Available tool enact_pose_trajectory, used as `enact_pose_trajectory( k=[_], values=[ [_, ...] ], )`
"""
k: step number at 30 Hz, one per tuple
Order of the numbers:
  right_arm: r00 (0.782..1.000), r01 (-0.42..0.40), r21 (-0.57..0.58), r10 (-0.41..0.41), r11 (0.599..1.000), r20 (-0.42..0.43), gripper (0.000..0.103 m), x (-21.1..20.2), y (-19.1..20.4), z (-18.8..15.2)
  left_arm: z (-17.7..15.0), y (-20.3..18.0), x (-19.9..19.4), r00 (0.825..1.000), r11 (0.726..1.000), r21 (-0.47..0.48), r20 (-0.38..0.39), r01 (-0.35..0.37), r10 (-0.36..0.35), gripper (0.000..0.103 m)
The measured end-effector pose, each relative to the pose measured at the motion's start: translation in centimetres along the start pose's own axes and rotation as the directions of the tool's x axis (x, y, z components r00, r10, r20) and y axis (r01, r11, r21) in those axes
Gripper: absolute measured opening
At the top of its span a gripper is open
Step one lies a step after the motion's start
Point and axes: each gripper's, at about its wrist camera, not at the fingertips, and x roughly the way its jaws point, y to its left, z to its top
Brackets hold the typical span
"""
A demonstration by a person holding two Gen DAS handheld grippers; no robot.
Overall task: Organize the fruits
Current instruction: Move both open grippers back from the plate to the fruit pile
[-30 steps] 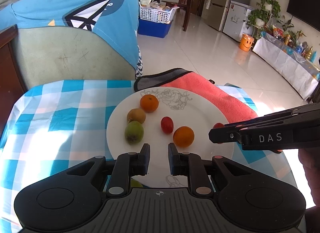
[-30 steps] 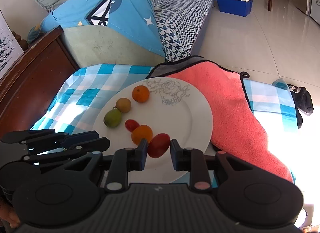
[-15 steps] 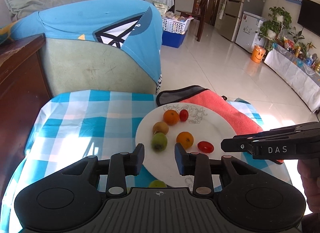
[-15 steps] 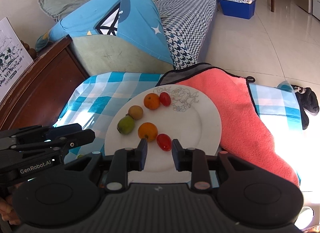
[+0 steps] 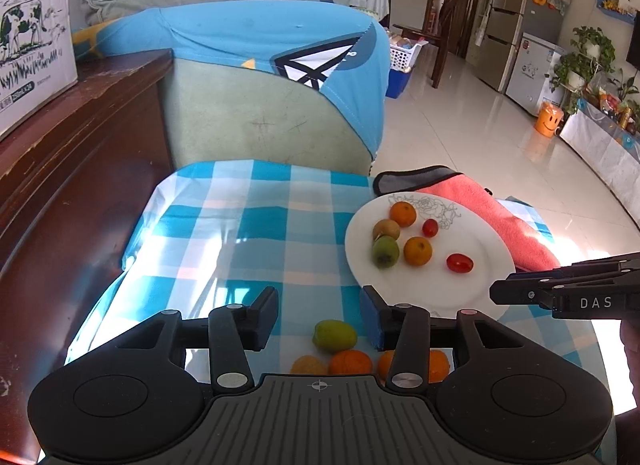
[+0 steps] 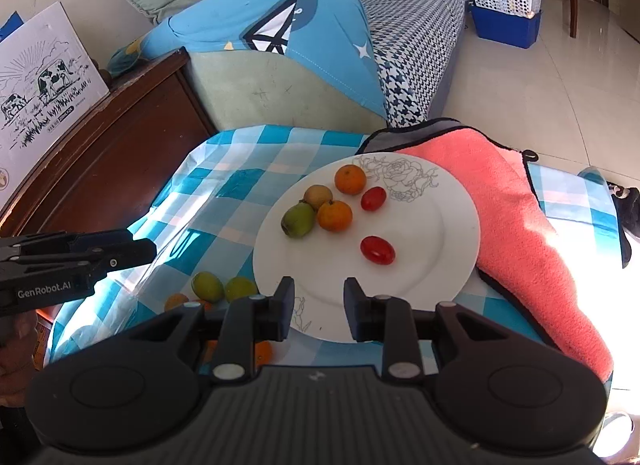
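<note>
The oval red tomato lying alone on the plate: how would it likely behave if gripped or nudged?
The tomato looks smooth and glossy, so the pads may slip on it. Its rounded oval shape on the plate, which is smooth, suggests it would roll if nudged. Small and probably thin-skinned, it likely needs a gentle squeeze.

Left hand-held gripper opening, empty; right hand-held gripper slightly apart, empty.
</note>
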Motion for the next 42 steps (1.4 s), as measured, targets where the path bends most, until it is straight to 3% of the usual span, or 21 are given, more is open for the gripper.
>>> enact_pose_trajectory(
  k=[10,16,24,42],
  values=[
    [0.998,-0.047,-0.046,0.045,0.998,-0.034,0.029,0.2,1.8,-1.8,-2.2,1.5,0.6,0.997,0.999,0.006,-0.074,-0.035,0.035,0.046],
    [0.994,-0.081,-0.087,0.075,0.993,-0.077,0.029,0.8,2.8,-2.6,-3.8,0.6,0.7,0.994,0.998,0.065,-0.106,0.024,-0.017,0.046],
    [0.989,-0.095,-0.113,0.081,0.989,-0.125,0.029,2.0,3.5,-3.3,-6.0,-1.8,1.1,0.986,0.975,0.199,-0.148,0.103,-0.074,0.046],
    [0.985,-0.078,-0.134,0.055,0.988,-0.163,0.029,4.1,4.0,-3.4,-7.0,-2.1,3.5,0.982,0.975,0.196,-0.174,0.104,-0.069,0.041]
  ],
)
